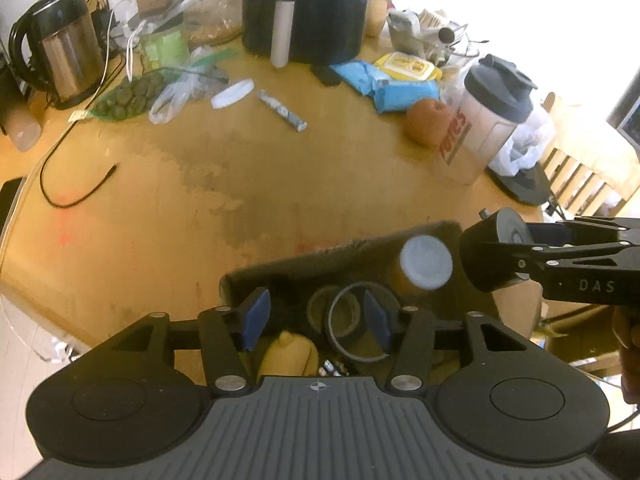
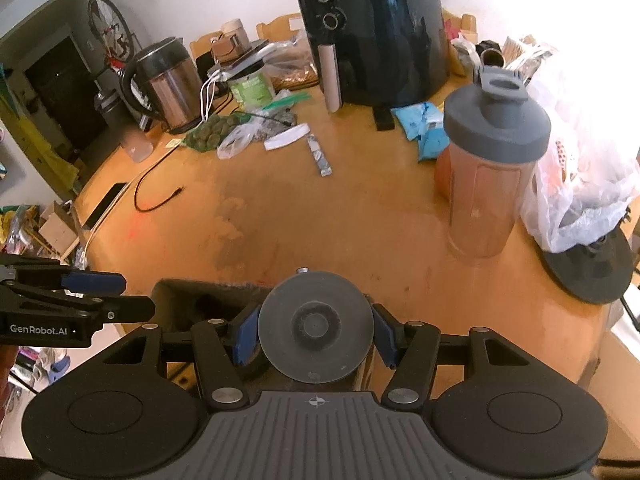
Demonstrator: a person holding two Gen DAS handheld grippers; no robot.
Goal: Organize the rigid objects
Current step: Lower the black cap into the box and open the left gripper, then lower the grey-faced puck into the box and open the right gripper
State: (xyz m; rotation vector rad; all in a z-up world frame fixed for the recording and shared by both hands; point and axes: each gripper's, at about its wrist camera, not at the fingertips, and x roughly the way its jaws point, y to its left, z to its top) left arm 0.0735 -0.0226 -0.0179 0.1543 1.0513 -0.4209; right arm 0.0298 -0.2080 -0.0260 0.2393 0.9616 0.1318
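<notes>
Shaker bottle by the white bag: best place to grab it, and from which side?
Grip the clear body of the shaker bottle below the grey lid, coming level from the open table side at its left in the right wrist view. It stands upright, the body is straight-walled, the lid's flip cap is lumpy, and the white plastic bag crowds its other side.

Bare table point(image 1: 248, 184) middle; air fryer point(image 1: 308, 8), shaker point(image 1: 494, 116) flank it.
</notes>
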